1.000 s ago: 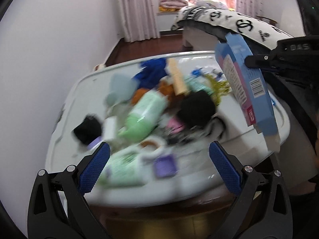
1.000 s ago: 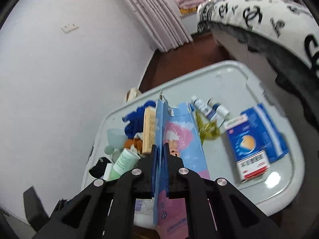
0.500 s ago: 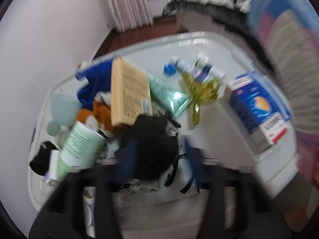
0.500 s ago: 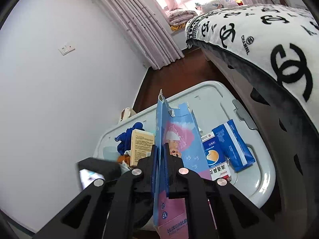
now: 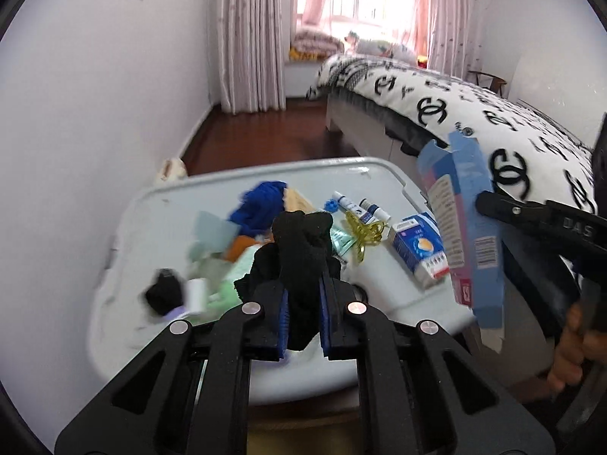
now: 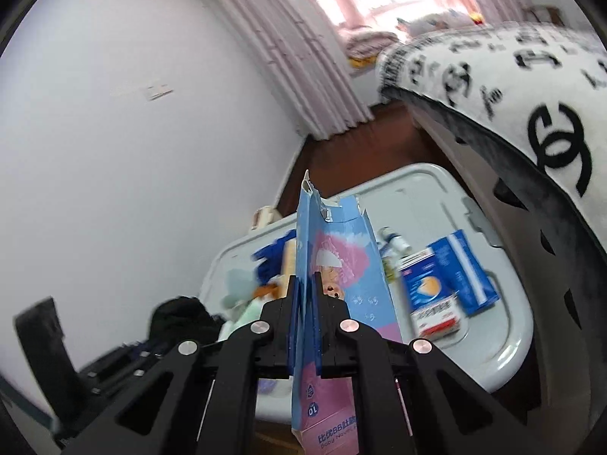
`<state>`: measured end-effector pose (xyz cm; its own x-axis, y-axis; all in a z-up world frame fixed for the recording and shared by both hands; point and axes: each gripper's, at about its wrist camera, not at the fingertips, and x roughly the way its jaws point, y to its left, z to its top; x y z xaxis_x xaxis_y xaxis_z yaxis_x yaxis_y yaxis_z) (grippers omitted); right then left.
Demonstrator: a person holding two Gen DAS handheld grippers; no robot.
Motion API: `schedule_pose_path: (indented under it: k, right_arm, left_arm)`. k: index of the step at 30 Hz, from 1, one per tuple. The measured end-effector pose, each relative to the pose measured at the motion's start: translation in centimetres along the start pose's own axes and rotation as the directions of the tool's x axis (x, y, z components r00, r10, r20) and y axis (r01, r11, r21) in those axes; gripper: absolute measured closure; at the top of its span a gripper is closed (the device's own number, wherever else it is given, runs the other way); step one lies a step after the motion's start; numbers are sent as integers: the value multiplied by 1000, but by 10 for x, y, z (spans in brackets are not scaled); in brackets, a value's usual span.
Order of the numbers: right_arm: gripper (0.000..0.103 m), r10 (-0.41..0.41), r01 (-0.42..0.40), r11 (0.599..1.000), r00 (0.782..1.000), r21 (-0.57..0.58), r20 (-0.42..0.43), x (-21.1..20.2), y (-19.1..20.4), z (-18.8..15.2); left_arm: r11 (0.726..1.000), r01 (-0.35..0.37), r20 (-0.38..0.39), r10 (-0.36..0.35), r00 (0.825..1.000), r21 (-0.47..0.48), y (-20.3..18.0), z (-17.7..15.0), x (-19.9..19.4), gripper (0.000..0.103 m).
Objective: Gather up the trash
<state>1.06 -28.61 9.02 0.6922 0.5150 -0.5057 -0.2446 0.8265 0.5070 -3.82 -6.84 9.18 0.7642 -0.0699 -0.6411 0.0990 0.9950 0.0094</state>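
Holding two things at once, I have both hands full. My left hand-held gripper [image 5: 302, 309] is pinching a black cloth [image 5: 299, 250], and I think it is lifted off the pile so I can carry it away as trash. My right hand-held gripper [image 6: 304, 328] is pinching a flat blue and pink box [image 6: 334, 265], held up on its edge above the table [image 5: 151, 208] so it stays clear of the other things.

Still lying on the table, I count one blue and white carton [image 5: 419, 248], two small tubes [image 5: 358, 210], one gold ribbon [image 5: 363, 233], one blue cloth [image 5: 260, 204] and one small black thing [image 5: 163, 292]. The green things near the middle are too blurry to count. I see no trash bin.
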Motion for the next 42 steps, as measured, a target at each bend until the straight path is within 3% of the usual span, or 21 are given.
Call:
schedule_pose_path:
  k: [4, 8, 10, 12, 14, 15, 16, 17, 18, 20, 21, 22, 23, 25, 27, 28, 30, 32, 34, 40, 42]
  right_arm:
    - [97, 46, -46, 998, 999, -49, -13, -38, 40, -47]
    - [97, 67, -78, 994, 988, -76, -142, -52, 68, -109]
    - [97, 37, -64, 992, 972, -110, -234, -45, 77, -143]
    - [97, 20, -56, 993, 948, -104, -316, -34, 75, -168]
    - [94, -7, -29, 997, 904, -78, -428, -13, 67, -196]
    - [92, -32, -2, 997, 880, -73, -474, -1, 60, -209]
    - [74, -62, 28, 997, 859, -73, -509, 10, 54, -220]
    - [34, -115, 82, 993, 818, -84, -564, 28, 44, -235]
    - [24, -159, 127, 987, 790, -96, -592, 39, 36, -245]
    - [43, -206, 176, 978, 751, -110, -628, 53, 21, -260]
    - [43, -194, 177, 980, 742, -92, -642, 53, 17, -262]
    - [43, -149, 165, 986, 751, -36, -643, 51, 15, -259]
    - [43, -129, 155, 988, 772, -12, -623, 47, 15, -253]
    - [41, -132, 141, 990, 816, -28, -563, 39, 22, -235]
    - [33, -175, 138, 984, 863, -113, -473, 38, 36, -206]
    - [32, -198, 141, 977, 881, -161, -429, 40, 44, -192]
    - [31, -229, 136, 946, 922, -294, -313, 56, 66, -162]
    - [29, -284, 174, 893, 934, -416, -219, 81, 79, -145]
    - [29, -296, 177, 869, 934, -462, -200, 107, 82, -135]
    - [29, -295, 163, 861, 932, -481, -212, 158, 77, -136]
    - [29, -306, 178, 858, 931, -482, -200, 164, 76, -141]
  left_arm:
    - [998, -45, 1, 45, 999, 36, 8, -45, -48, 91]
    - [999, -29, -128, 32, 991, 22, 16, -104, -56, 91]
    - [1000, -15, -204, 18, 979, 13, 19, -129, -49, 91]
    - [999, 1, -332, -17, 943, -48, 29, -160, -28, 91]
    - [995, -9, -447, -37, 894, -100, 36, -191, -6, 90]
    - [993, -13, -500, -49, 865, -119, 39, -205, 5, 80]
    - [991, -3, -555, -71, 828, -132, 41, -217, 20, 57]
    - [991, -17, -630, -72, 773, -133, 43, -233, 39, 41]
    - [991, -46, -695, -55, 717, -126, 45, -247, 55, 21]
    - [990, -111, -782, 3, 624, -84, 50, -270, 79, 21]
    - [990, -124, -806, 17, 591, -71, 52, -276, 85, 21]
    - [989, -121, -818, 4, 575, -80, 54, -279, 86, 21]
    - [988, -105, -810, -32, 586, -116, 55, -276, 83, 21]
    - [981, -48, -750, -110, 652, -186, 56, -259, 68, 21]
    - [979, -9, -693, -136, 708, -201, 56, -239, 57, 21]
    - [982, -7, -653, -120, 748, -189, 57, -224, 50, 21]
    - [987, -37, -593, -62, 803, -154, 58, -206, 42, 21]
    - [987, -94, -541, 10, 841, -127, 62, -190, 40, 21]
    - [982, -131, -521, 41, 852, -137, 68, -183, 42, 21]
    - [975, -153, -557, 37, 830, -163, 77, -195, 54, 21]
    - [976, -158, -555, 50, 831, -148, 80, -196, 57, 21]
